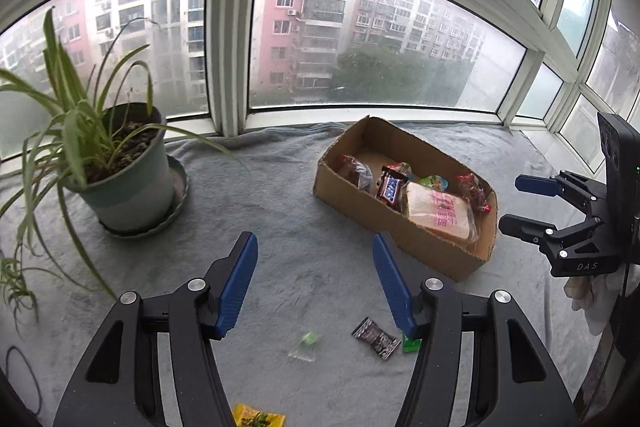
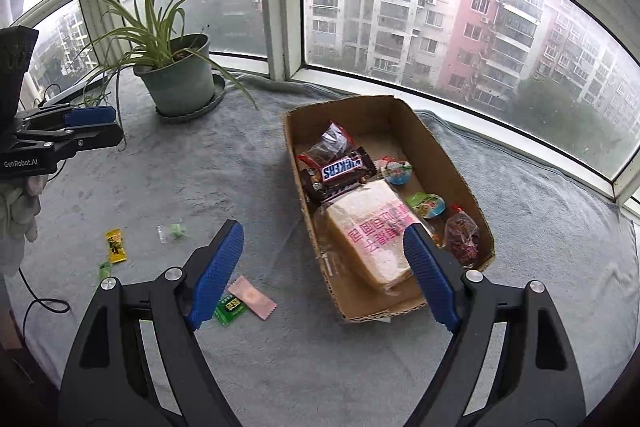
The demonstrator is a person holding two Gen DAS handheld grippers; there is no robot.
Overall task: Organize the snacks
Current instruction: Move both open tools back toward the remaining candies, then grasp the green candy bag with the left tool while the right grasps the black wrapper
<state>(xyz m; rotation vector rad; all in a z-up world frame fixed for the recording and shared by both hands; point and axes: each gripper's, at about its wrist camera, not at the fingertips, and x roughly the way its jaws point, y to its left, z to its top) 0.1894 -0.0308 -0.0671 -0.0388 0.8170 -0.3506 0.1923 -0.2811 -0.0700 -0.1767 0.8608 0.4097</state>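
I have both claws hanging empty above the blanket-covered bench, jaws apart with nothing between them: the left claw about half spread, the right claw wider. I read them as held up and clear so I can pick the next loose piece without brushing the cardboard box.

The box sits near the window, to the right of the potted spider plant, and already holds the bulkier snacks: a Snickers bar, a wrapped bread slab with pink print, two small jelly cups and some red-wrapped sweets.

What is left lies scattered on the blanket outside the box (all flat, thin and light, so likely fiddly to pinch): a dark sachet, a yellow packet, a green packet, a pink sachet and a clear wrapper with a green sweet.
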